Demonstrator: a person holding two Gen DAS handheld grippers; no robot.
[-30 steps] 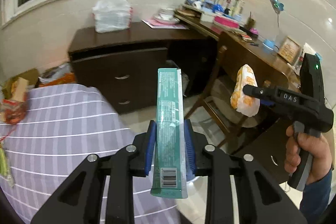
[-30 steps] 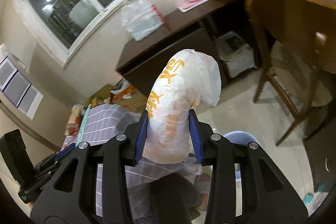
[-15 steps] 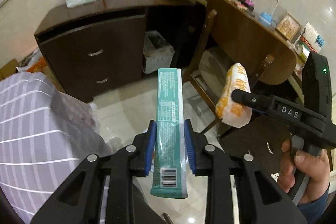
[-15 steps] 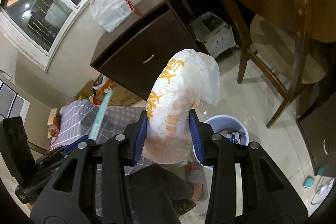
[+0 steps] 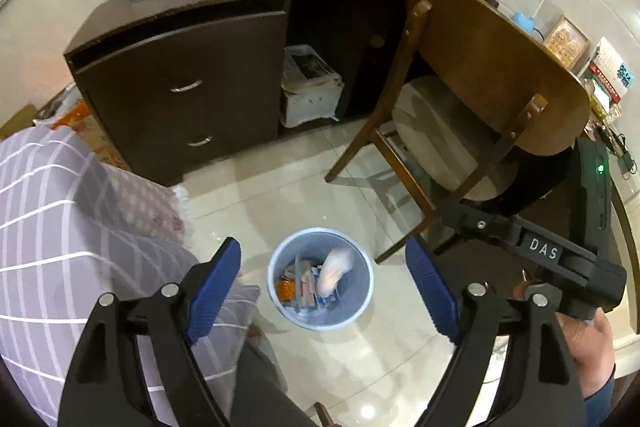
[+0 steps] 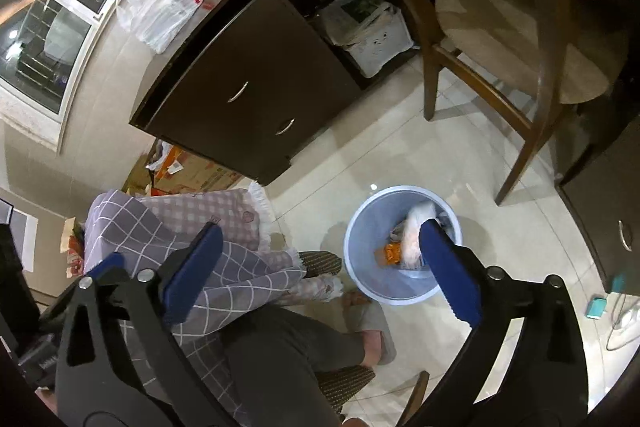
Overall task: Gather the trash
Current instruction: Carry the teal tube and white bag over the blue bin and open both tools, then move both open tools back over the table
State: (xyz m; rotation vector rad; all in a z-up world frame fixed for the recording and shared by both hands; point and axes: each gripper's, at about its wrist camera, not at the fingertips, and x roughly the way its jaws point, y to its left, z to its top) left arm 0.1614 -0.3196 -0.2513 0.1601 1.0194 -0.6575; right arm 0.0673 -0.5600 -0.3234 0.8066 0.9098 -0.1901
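Below both claws, on the tiled floor: one pale blue bin (image 5: 320,279), open-topped, standing beside the chair (image 5: 460,131). Contents: white-and-orange wrapper (image 5: 334,269), crumpled, lying blurred at the top of the heap; other scraps beneath, too small to name. Wrapper judged light, soft, crushable, probably slippery film; best pinched across its bunched middle. Left claw (image 5: 324,289): jaws just sprung wide, nothing between them. Right claw (image 6: 320,263): likewise just opened wide, empty, one pad overlapping the bin in view.
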